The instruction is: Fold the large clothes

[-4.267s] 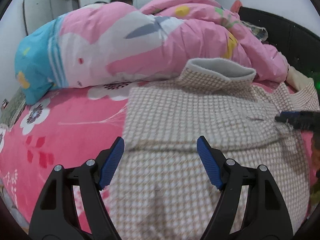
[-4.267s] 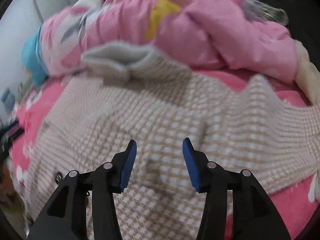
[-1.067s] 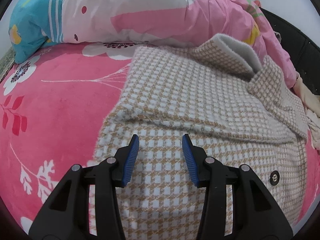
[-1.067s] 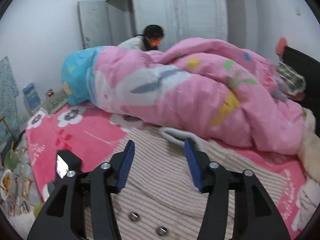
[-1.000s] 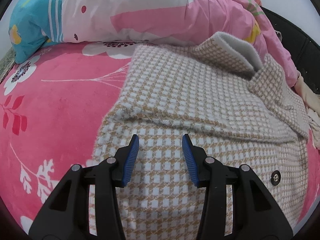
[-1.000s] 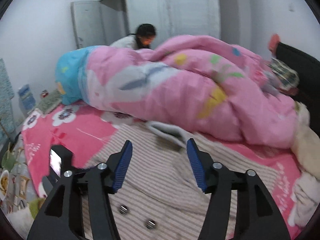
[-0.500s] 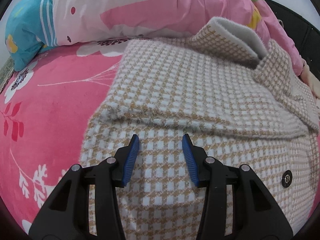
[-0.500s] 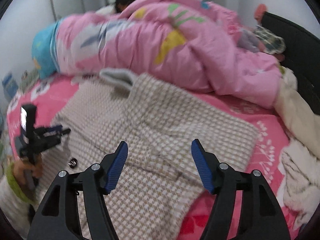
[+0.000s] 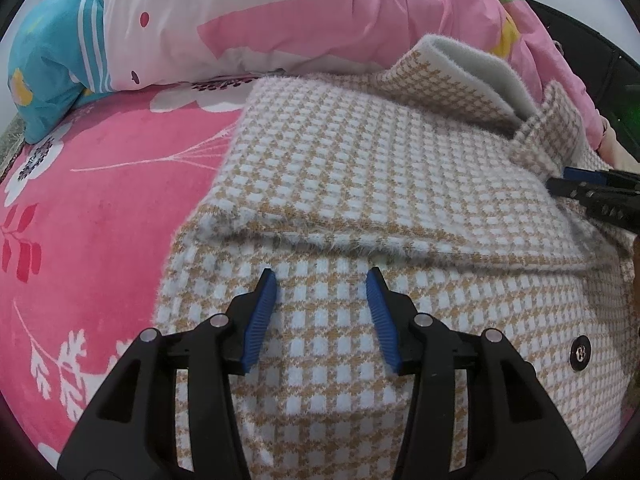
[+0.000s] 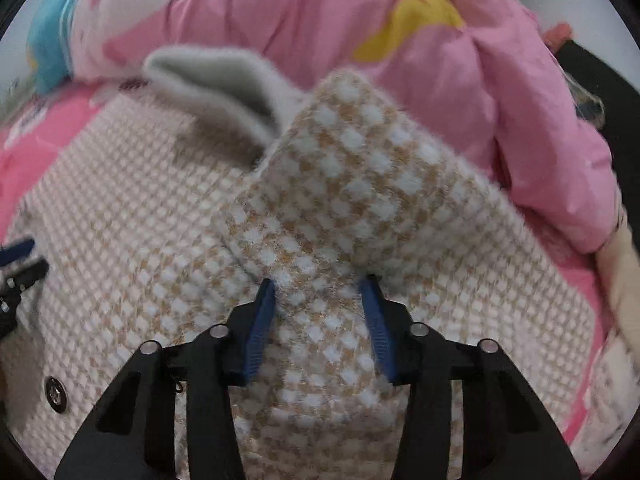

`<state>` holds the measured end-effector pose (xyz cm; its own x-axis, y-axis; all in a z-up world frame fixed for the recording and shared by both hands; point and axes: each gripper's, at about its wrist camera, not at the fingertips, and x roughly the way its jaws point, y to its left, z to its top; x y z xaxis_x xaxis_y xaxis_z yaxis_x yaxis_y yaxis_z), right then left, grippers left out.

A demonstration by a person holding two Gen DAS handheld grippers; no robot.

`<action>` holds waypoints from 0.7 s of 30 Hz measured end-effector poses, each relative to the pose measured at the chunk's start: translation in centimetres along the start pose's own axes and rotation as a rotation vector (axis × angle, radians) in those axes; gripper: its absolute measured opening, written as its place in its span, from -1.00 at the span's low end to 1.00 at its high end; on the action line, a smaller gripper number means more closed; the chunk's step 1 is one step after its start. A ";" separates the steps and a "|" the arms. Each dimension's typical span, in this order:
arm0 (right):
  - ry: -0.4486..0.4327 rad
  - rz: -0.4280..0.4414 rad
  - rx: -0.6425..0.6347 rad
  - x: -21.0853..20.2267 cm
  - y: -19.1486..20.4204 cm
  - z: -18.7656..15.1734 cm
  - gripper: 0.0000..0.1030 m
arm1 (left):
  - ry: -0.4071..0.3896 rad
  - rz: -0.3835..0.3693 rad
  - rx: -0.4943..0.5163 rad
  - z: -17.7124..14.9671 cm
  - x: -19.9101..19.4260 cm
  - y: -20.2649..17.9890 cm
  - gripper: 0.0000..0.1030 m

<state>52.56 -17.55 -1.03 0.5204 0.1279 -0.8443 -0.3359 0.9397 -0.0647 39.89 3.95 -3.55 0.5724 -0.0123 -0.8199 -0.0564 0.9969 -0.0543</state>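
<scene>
A tan and white houndstooth coat lies on the pink bed, its left sleeve folded across the chest and its grey-lined collar raised at the far end. My left gripper is open, low over the coat's front, empty. My right gripper has its jaws on either side of a raised fold of the coat's right sleeve. The right gripper also shows at the right edge of the left wrist view; the left one shows at the left edge of the right wrist view.
A bunched pink, white and blue quilt lies along the far side of the bed. The pink flowered bedsheet is bare to the left of the coat. A dark headboard stands at the far right. Metal snap buttons sit on the coat's front.
My right gripper came down from high above the bed onto the coat's right sleeve, narrowed its jaws around it and lifted a fold. My left gripper edged forward, jaws unchanged.
</scene>
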 end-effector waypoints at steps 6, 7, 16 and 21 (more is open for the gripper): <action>-0.161 0.120 0.141 -7.5 -2.0 -1.5 -0.82 | -0.007 -0.023 -0.014 0.1 -0.4 0.4 -0.11; -0.203 0.179 0.189 -9.6 -2.8 -1.9 -0.82 | -0.010 -0.033 -0.022 0.1 -0.5 0.6 -0.11; -0.431 0.465 0.361 -19.1 -4.4 -3.2 -0.82 | -0.035 -0.056 -0.033 -0.4 -3.1 1.9 -0.11; -0.457 0.568 0.327 -19.0 0.7 0.5 -0.82 | -0.062 -0.026 -0.042 -0.4 -5.6 3.4 -0.11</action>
<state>42.83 -19.14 15.28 0.6329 0.6658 -0.3952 -0.4355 0.7281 0.5293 36.20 7.34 0.59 0.6239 -0.0318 -0.7808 -0.0748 0.9921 -0.1002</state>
